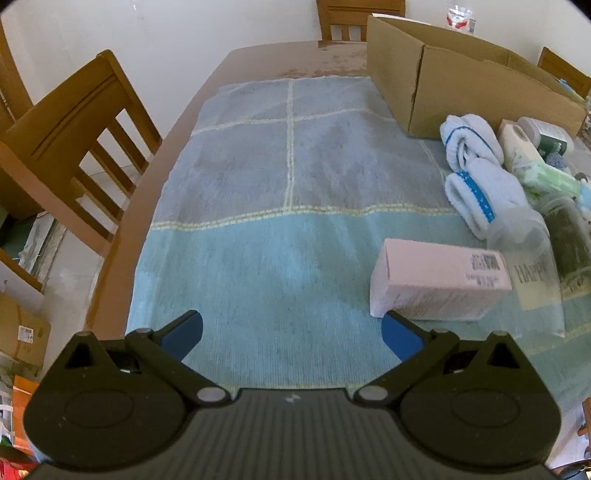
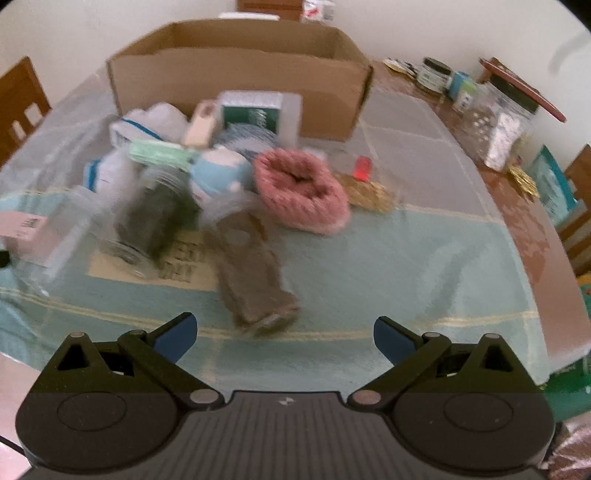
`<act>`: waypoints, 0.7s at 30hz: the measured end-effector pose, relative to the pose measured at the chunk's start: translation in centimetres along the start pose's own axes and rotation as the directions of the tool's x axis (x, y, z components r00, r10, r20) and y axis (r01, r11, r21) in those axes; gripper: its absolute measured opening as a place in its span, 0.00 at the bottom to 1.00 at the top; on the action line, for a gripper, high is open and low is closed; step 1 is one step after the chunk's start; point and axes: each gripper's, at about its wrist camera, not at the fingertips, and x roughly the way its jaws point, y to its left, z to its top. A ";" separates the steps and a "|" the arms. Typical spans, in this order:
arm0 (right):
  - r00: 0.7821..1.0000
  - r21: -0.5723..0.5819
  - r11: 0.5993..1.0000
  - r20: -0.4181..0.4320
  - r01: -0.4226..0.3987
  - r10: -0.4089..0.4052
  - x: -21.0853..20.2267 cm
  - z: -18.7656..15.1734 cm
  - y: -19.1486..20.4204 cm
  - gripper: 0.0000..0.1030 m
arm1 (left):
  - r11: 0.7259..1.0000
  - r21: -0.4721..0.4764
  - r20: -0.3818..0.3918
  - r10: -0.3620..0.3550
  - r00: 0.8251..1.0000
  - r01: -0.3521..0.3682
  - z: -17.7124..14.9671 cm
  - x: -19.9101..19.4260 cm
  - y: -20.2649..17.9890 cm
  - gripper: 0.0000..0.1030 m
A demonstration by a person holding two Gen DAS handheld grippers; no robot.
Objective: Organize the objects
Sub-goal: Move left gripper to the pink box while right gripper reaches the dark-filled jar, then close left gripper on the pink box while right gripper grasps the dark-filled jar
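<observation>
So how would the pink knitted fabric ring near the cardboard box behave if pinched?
The pink knitted fabric ring looks soft, so it would probably squash and sag rather than hold shape. Its fuzzy knit likely grips well. Lying flat on the blue towel, it seems unlikely to roll.

White walls (image 1: 177, 33), slatted wooden chairs (image 1: 74, 125), brown table (image 1: 258, 59) under blue-green cloth (image 1: 258, 240)

Left black two-finger tool with blue pads (image 1: 291, 334): fingers spread wide, nothing between them, aimed forward and tilted downward. Right black two-finger tool with blue pads (image 2: 285, 338): likewise spread wide, empty, same forward, downward tilt.
</observation>
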 end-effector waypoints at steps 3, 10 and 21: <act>0.999 0.025 0.999 -0.016 0.039 -0.039 0.5 -0.2 -1.0 1.00 | 1.000 0.015 0.002 -0.005 1.000 0.005 0.3 0.3 -0.1 0.99; 0.994 0.060 0.993 -0.020 0.104 -0.103 1.3 -0.1 -3.6 1.00 | 0.999 0.044 0.001 0.001 1.000 -0.001 0.3 -0.1 -0.2 0.99; 0.997 0.067 0.995 0.021 -0.074 0.073 0.6 -0.5 -4.8 1.00 | 0.981 0.095 -0.016 -0.167 0.986 0.167 -0.5 -3.6 -0.8 0.99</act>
